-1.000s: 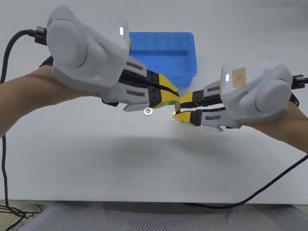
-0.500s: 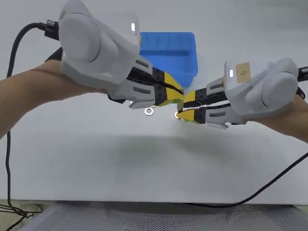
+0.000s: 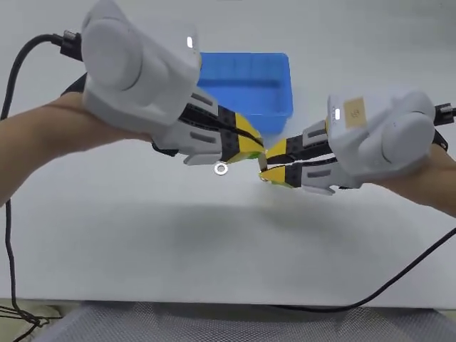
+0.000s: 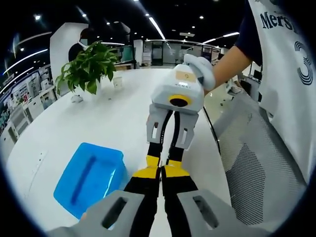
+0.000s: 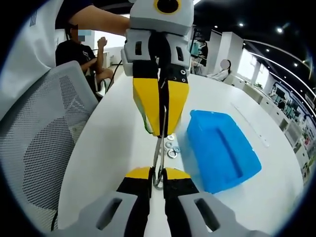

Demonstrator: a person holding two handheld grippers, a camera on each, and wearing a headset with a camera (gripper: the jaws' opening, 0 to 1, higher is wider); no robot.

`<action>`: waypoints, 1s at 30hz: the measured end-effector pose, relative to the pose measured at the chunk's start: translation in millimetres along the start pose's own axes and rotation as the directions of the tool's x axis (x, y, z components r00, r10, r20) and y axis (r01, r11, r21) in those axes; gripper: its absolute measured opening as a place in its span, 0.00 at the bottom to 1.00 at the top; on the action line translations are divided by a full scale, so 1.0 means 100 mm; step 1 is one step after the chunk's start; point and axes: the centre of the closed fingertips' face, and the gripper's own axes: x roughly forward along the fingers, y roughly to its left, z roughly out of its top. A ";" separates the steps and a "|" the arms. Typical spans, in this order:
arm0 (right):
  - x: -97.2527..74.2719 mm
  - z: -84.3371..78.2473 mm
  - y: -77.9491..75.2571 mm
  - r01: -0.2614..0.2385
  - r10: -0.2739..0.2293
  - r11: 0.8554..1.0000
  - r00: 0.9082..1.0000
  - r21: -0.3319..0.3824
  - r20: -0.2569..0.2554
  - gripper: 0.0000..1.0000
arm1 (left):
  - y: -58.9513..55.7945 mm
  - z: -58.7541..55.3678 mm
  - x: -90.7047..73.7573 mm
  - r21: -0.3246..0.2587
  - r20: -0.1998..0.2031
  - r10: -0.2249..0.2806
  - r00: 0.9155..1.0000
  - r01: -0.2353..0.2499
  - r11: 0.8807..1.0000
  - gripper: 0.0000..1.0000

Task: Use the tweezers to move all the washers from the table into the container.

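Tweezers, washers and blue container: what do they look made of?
The tweezers look like thin bare steel, grey with a sheen. The washers are likely metal too, glinting silver rings. The container looks like moulded plastic: uniform blue, smooth, slightly glossy.

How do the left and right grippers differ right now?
The left gripper sits higher and slants down; the right gripper lies lower, nearly level. The right carries a yellow sticker; the left shows none. Both have fingers shut on the tweezers, tips nearly meeting.
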 end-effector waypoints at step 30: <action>-0.06 0.91 -0.94 0.086 -0.082 0.996 0.985 -0.021 0.153 0.09 | 0.78 0.56 -0.75 0.058 0.111 0.096 0.989 -0.103 0.993 0.05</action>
